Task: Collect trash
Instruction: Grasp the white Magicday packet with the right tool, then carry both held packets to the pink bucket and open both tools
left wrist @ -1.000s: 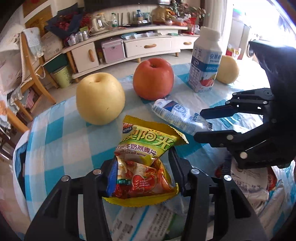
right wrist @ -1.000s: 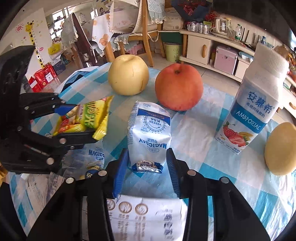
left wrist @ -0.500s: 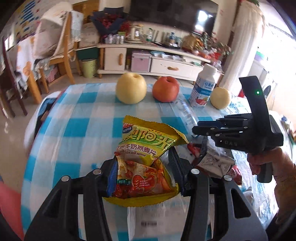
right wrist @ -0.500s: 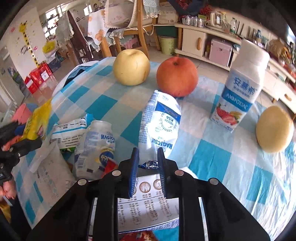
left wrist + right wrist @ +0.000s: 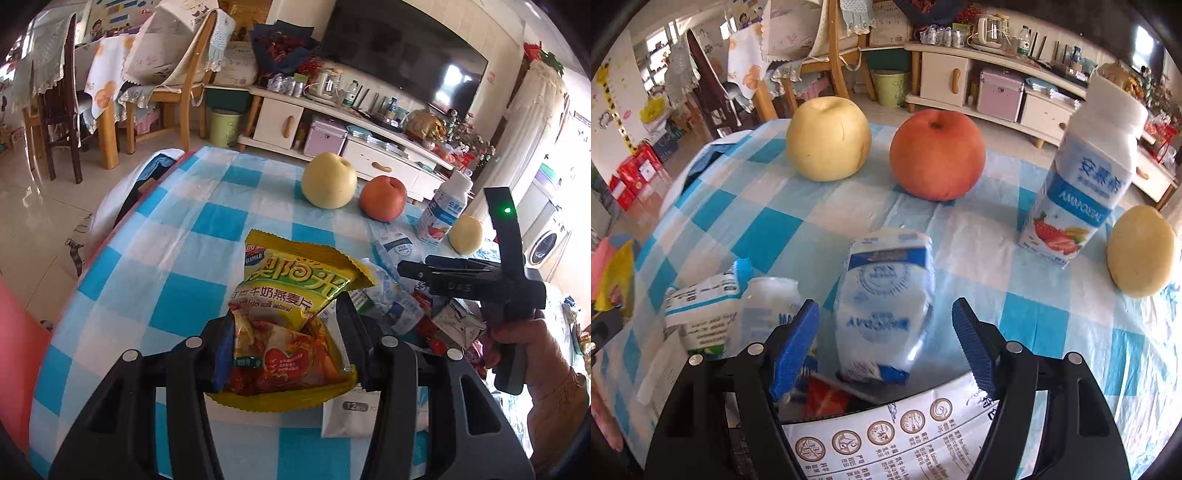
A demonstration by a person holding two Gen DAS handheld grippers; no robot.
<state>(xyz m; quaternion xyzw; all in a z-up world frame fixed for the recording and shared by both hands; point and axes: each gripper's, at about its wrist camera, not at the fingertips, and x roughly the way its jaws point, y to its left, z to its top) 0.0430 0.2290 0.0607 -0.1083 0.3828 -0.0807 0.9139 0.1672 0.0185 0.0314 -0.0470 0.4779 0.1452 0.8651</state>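
The right gripper [image 5: 884, 345] stands open, its blue pads on both sides of a blurred white-blue milk pouch [image 5: 886, 299] without touching it. Behind, on the checked tablecloth [image 5: 798, 221], stand a pear [image 5: 827, 138], a red apple [image 5: 936, 155] and a yogurt bottle [image 5: 1082, 195].

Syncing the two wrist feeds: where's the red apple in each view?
Left wrist: red apple upper right of centre, on the checked tablecloth, between the yellow pear and the upright yogurt bottle.
Right wrist: red apple upper centre, large, right of the yellow pear.
Shared landmark: the yogurt bottle, standing right of the apple in both views.
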